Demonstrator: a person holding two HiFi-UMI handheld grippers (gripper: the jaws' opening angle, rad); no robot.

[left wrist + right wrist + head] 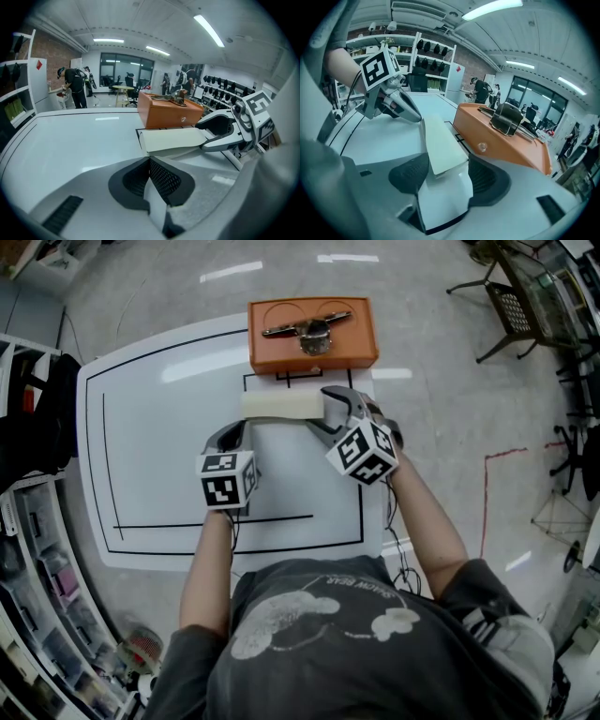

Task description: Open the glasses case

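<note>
I see the cream oblong glasses case (281,406) lying on the white table (150,446), just in front of an orange wooden box (272,352), my left gripper (149,159) clenched on its left corner, my right gripper (447,164) closing, jaws apart around its right end, pads not yet pressing

I record an orange wooden box (312,338) ahead of the left gripper (242,427), slightly to its right, with a metal clasp (309,331) on top. A white board (150,427) with black lines lies beneath it. A chair (511,306) stands far off to its right.
</note>
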